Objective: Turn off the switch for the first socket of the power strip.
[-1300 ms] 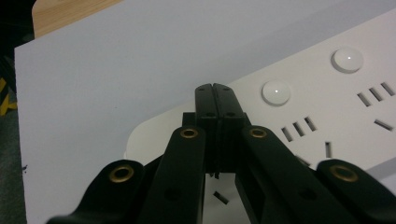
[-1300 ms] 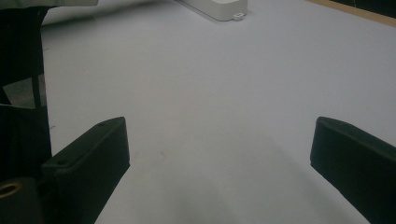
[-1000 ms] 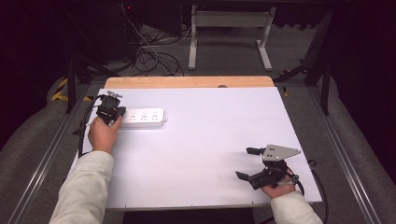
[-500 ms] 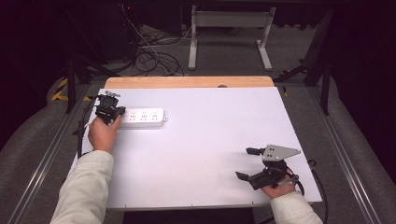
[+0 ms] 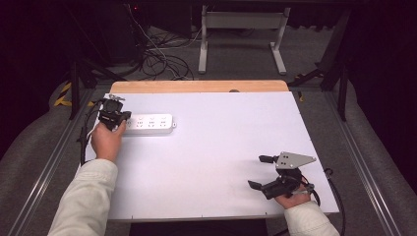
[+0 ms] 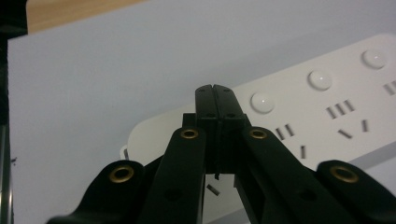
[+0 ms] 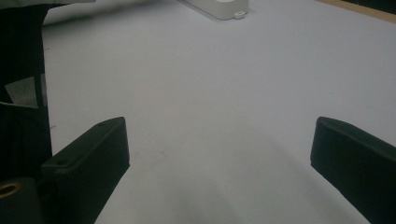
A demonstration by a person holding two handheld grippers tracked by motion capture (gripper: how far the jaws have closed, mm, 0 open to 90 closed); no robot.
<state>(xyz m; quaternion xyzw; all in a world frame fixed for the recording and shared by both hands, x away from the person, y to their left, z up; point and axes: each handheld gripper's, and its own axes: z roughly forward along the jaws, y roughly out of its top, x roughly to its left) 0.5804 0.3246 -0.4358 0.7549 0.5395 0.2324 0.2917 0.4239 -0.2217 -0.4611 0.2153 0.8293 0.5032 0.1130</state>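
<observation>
A white power strip (image 5: 150, 123) lies flat at the table's left rear; its round buttons and socket slots show in the left gripper view (image 6: 327, 112). My left gripper (image 5: 118, 117) is at the strip's left end, jaws shut with nothing between them, tips (image 6: 215, 93) over the strip's end beside the nearest button (image 6: 262, 102). Whether the tips touch the strip I cannot tell. My right gripper (image 5: 261, 172) rests near the table's front right corner, jaws wide open (image 7: 219, 140) over bare white surface, pointing toward the strip's far end (image 7: 219, 7).
The white table top (image 5: 221, 142) has a wooden strip (image 5: 196, 86) along its far edge. Behind it are cables (image 5: 157, 59) on the floor and a grey stand (image 5: 241, 34). Metal rails run along both sides of the table.
</observation>
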